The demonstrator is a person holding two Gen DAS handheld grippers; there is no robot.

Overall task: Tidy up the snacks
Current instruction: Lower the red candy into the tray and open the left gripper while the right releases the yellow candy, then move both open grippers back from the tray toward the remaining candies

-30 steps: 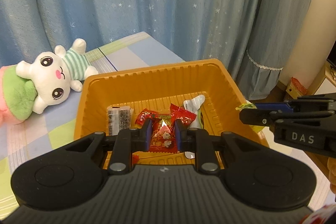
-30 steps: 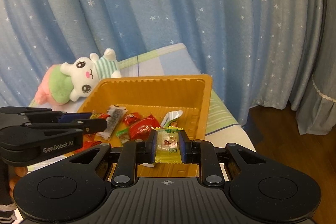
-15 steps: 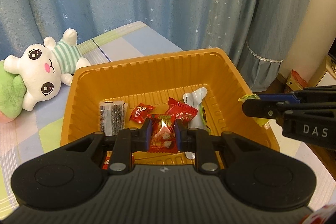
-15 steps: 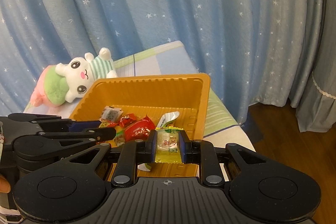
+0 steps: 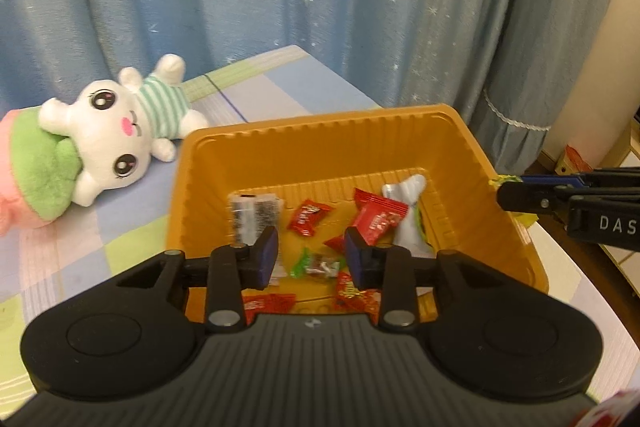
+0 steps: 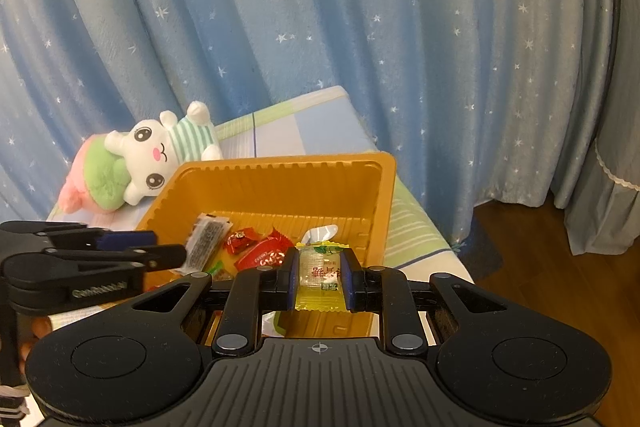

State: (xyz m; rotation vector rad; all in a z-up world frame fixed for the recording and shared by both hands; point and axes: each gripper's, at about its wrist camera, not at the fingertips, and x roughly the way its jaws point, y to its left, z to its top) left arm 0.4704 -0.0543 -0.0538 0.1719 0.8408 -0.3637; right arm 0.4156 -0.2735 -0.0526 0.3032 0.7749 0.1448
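Observation:
An orange plastic tray (image 5: pixel 320 147) sits on the bed and holds several wrapped snacks: red candies (image 5: pixel 310 221), a dark seaweed pack (image 5: pixel 252 219) and a white packet (image 5: pixel 404 195). My left gripper (image 5: pixel 311 257) is open and empty above the tray's near side; a red packet (image 5: pixel 354 293) lies in the tray just below it. My right gripper (image 6: pixel 319 273) is shut on a yellow-green candy packet (image 6: pixel 320 275) above the tray's (image 6: pixel 280 187) right front corner. It also shows at the right edge of the left wrist view (image 5: pixel 516 193).
A white plush rabbit (image 5: pixel 116 131) with a green and pink cushion lies on the checked bedsheet (image 5: pixel 280 87) left of the tray. Blue star curtains (image 6: pixel 320 27) hang behind. Wooden floor (image 6: pixel 540 267) lies to the right of the bed.
My left gripper has opened and let go of the red packet, which now lies in the tray. My right gripper still holds the yellow-green packet, slightly closer to the tray.

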